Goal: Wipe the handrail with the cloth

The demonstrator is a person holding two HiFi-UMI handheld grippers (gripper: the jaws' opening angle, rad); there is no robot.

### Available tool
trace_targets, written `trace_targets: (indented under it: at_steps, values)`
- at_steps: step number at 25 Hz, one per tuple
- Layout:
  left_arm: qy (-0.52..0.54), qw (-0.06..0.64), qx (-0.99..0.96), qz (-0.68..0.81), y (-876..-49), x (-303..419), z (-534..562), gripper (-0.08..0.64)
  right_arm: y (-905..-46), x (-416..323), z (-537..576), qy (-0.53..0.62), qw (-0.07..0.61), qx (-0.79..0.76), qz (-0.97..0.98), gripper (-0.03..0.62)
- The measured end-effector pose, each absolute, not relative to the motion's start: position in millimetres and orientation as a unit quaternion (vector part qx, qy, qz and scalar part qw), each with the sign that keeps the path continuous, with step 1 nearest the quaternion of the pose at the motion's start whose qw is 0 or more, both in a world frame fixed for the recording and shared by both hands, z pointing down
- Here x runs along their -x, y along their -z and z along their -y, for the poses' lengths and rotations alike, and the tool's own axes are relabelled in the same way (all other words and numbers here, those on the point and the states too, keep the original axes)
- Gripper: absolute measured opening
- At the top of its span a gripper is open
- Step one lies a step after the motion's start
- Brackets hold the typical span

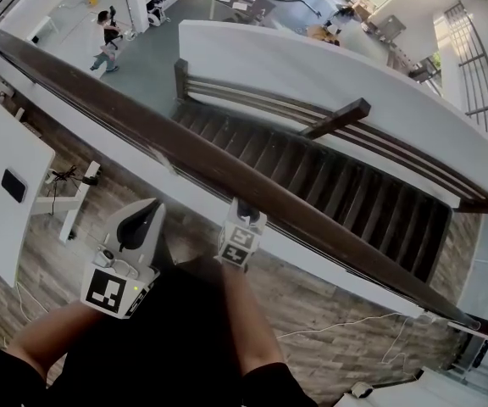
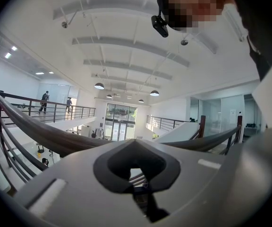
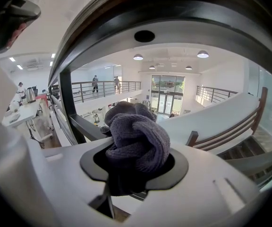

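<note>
right claw (image 3: 134, 168) grips cloth (image 3: 139, 135), hidden in head view | left claw (image 2: 137, 175) closed, empty

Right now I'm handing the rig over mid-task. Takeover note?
Left gripper: shut, empty, held back from the rail, over the wood-plank floor.
Right gripper: shut on the bunched grey knitted cloth, at the near edge of the long dark wooden handrail, which passes close above it.
Done: cloth gripped and at the rail. How much is already wiped cannot be told.
Left: wipe along the handrail.
</note>
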State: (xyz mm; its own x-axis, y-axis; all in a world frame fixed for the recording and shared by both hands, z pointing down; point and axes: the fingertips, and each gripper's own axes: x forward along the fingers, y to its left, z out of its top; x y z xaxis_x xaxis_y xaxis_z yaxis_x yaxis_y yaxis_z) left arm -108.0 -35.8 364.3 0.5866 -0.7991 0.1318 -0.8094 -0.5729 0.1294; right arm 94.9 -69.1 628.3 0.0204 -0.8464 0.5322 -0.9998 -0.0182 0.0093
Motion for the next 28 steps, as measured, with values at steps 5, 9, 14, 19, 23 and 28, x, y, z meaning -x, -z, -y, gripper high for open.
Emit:
trace_targets:
  at_steps: [5, 9, 14, 19, 23, 28]
  values:
    - [-0.032, 0.082, -0.888, 0.452, -365.4, 101.0, 33.5, 0.000, -631.2, -106.8, 62.5, -0.192, 0.190, -0.692, 0.670, 0.163]
    - [-0.028, 0.084, -0.889, 0.450, -361.4, 90.3, 31.3, 0.000, -628.4, -114.4, 57.0, -0.195, 0.188, -0.691, 0.670, 0.163]
    - [-0.033, 0.080, -0.890, 0.447, -359.4, 80.5, 27.0, 0.000, -632.0, -124.3, 51.9, -0.192, 0.187, -0.693, 0.669, 0.163]
    - [-0.038, 0.081, -0.888, 0.450, -358.7, 71.9, 22.5, 0.000, -628.8, -135.7, 47.6, -0.197, 0.183, -0.695, 0.666, 0.163]
    - [-0.041, 0.087, -0.889, 0.447, -358.8, 64.3, 16.7, 0.000, -630.5, -139.9, 44.5, -0.196, 0.184, -0.693, 0.669, 0.164]
    - [-0.045, 0.075, -0.890, 0.447, -358.5, 54.1, 9.4, 0.000, -630.4, -144.3, 44.0, -0.197, 0.187, -0.688, 0.673, 0.167]
